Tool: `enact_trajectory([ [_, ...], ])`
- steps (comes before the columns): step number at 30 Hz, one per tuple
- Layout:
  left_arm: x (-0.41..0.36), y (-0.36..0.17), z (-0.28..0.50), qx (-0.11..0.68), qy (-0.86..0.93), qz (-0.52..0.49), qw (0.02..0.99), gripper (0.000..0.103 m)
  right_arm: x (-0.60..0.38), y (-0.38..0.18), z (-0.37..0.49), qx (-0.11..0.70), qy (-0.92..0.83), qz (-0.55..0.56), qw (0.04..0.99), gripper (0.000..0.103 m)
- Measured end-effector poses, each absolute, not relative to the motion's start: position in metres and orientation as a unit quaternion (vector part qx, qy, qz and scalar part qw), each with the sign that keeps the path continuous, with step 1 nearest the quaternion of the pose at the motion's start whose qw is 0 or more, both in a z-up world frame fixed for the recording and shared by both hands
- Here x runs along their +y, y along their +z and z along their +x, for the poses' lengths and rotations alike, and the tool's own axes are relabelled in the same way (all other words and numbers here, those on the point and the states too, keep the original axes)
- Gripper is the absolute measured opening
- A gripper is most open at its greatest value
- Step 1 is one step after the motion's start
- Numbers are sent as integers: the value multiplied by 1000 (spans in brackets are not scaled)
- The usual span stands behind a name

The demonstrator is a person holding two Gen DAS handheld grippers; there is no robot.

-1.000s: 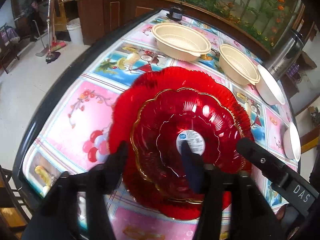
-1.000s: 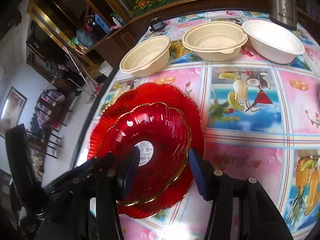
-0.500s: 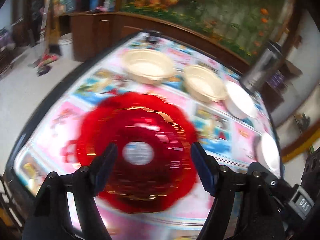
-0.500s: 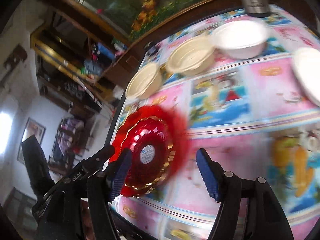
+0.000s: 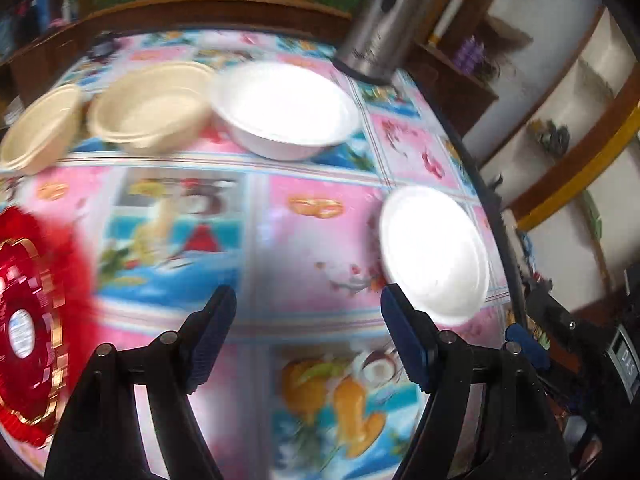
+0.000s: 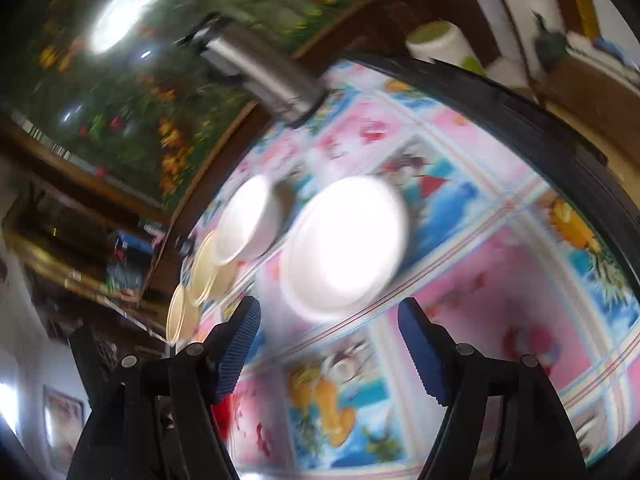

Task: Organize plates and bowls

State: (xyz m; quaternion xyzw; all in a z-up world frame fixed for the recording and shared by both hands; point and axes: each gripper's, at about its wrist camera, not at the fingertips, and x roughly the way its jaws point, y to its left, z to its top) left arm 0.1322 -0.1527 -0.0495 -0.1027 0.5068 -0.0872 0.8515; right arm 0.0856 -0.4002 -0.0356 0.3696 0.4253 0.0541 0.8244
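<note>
Resting on the table (image 5: 320,248) are two white bowls (image 5: 284,108), two beige bowls (image 5: 148,100), while both tools gape wide, empty.

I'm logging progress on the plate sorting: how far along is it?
Done: the red plates sit stacked. In hand: nothing; the left gripper stands open, and the right gripper is opening over the tablecloth. Left: two white bowls and two beige bowls stand unstacked.

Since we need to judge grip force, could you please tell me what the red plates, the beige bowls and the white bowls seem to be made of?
Red plates: probably moulded plastic, glossy and translucent, with ribbed surface and gold rim.
Beige bowls: matte, likely pulp fibre or plastic; the blur leaves it open.
White bowls: smooth, plain matte white, possibly foam or plastic, thin rolled rim.
</note>
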Motion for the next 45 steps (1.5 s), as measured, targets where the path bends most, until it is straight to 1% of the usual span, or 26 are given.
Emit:
enact_trajectory([
  [4, -178, -59, 153, 516, -88, -100, 846, 74, -420, -55, 110, 440, 44, 378, 813, 74],
  [5, -182, -61, 156, 517, -89, -98, 846, 74, -423, -60, 116, 445, 41, 380, 810, 72],
  [7, -188, -67, 161, 521, -83, -88, 845, 74, -429, -67, 123, 448, 36, 388, 805, 70],
  [9, -193, -71, 165, 522, -71, -84, 846, 74, -433, -73, 127, 448, 34, 383, 807, 61],
  [11, -197, -74, 168, 520, -67, -73, 849, 70, -432, -77, 134, 454, 28, 378, 806, 54],
  [12, -201, -76, 170, 519, -61, -63, 851, 62, -430, -81, 138, 462, 28, 370, 806, 50],
  [13, -201, -78, 171, 521, -57, -58, 850, 57, -429, -84, 139, 466, 27, 369, 804, 48],
  [14, -202, -81, 172, 526, -59, -58, 846, 54, -429, -86, 140, 470, 26, 368, 802, 46],
  [15, -203, -84, 172, 529, -61, -54, 845, 44, -427, -88, 141, 471, 26, 365, 802, 45],
  [16, -203, -85, 172, 529, -65, -49, 845, 36, -426, -89, 141, 471, 25, 362, 804, 42],
  [17, -204, -85, 172, 526, -71, -45, 846, 32, -425, -90, 141, 473, 25, 358, 805, 29],
  [18, -207, -83, 169, 522, -74, -38, 849, 23, -422, -91, 142, 476, 31, 354, 804, 19],
  [19, -209, -82, 167, 521, -79, -31, 849, 11, -419, -91, 141, 478, 39, 348, 805, 16],
  [20, -211, -80, 165, 522, -85, -26, 848, 11, -414, -90, 140, 479, 43, 342, 808, 10],
  [21, -210, -77, 162, 519, -85, -25, 850, 11, -410, -89, 139, 479, 46, 337, 810, 8],
  [33, -166, -61, 122, 504, -86, -43, 858, 12, -368, -61, 106, 465, 64, 298, 831, 8],
  [45, -142, -48, 83, 478, -77, -44, 874, 12, -339, -44, 75, 453, 77, 270, 846, 8],
])
